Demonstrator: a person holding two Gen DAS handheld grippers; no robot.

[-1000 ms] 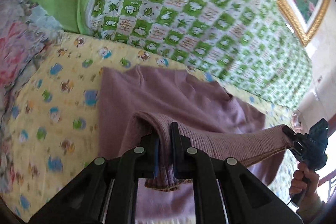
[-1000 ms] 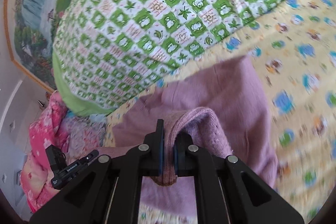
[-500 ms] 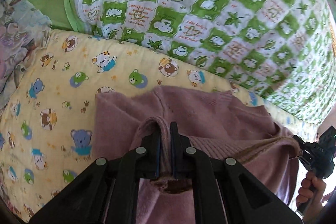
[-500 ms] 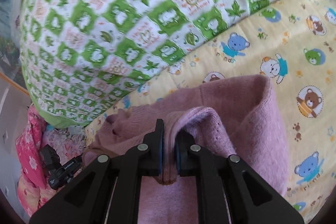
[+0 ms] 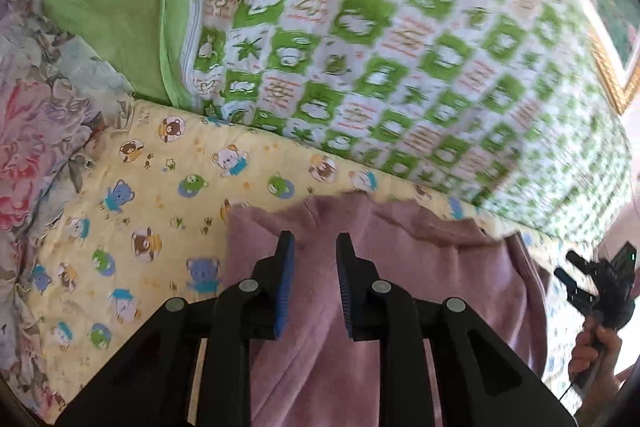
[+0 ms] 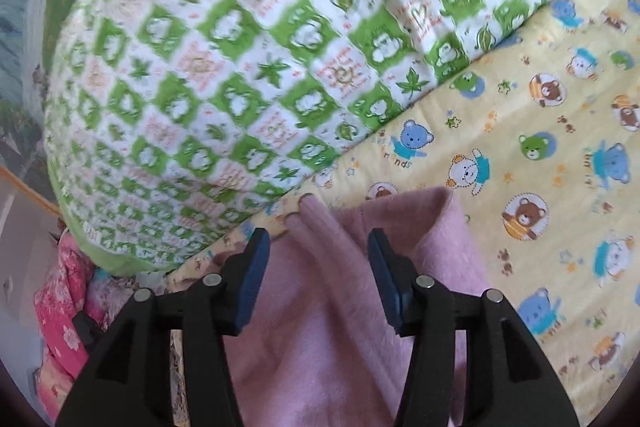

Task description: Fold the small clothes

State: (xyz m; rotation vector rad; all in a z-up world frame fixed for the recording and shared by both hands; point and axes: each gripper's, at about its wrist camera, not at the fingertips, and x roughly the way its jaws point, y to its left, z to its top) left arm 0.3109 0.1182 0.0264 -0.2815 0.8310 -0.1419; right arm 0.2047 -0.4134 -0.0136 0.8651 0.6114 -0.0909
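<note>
A mauve knit garment [image 5: 420,267] lies folded on the yellow bear-print sheet [image 5: 152,211]. It also shows in the right wrist view [image 6: 320,327]. My left gripper [image 5: 314,247] is open and empty just above the garment's far left part. My right gripper [image 6: 314,241] is open and empty over the garment's far edge, where a ridge of fabric [image 6: 320,223] lies between the jaws. The right gripper also shows at the right edge of the left wrist view [image 5: 600,279], held in a hand.
A big green-and-white checked quilt [image 5: 400,47] is piled along the far side; it also shows in the right wrist view [image 6: 240,67]. A floral blanket [image 5: 36,107] lies at the left. A pink floral cloth [image 6: 60,307] sits at the lower left. A framed picture [image 5: 608,67] hangs behind.
Both grippers were shut on the garment's hem, carried it forward over the garment, then opened and let it go. The garment now lies folded on the sheet.
</note>
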